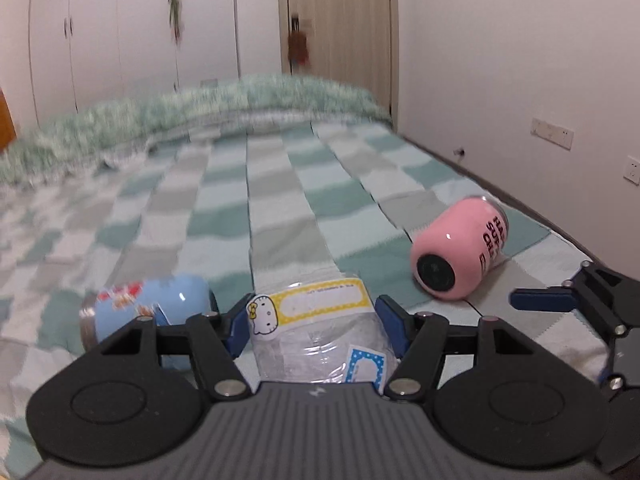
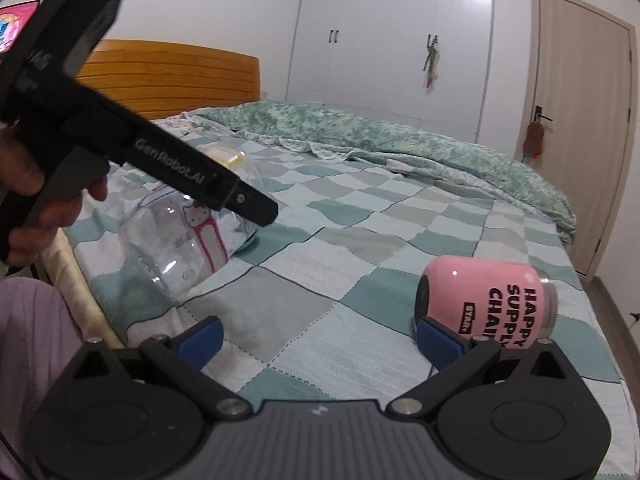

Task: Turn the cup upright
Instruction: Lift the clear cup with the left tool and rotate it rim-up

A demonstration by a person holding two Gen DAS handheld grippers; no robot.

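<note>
A clear plastic cup with Hello Kitty stickers lies tilted on the checked bed cover. My left gripper is shut on it, a blue pad on each side. In the right wrist view the same cup lies on its side under the left gripper's black body. A pink cup with black lettering lies on its side to the right, base toward me. My right gripper is open and empty; its right fingertip is just in front of the pink cup.
A light blue cup with cartoon stickers lies on its side left of my left gripper. A green quilt is heaped along the far side of the bed. A wall runs along the bed's right edge. The bed's near edge is close by.
</note>
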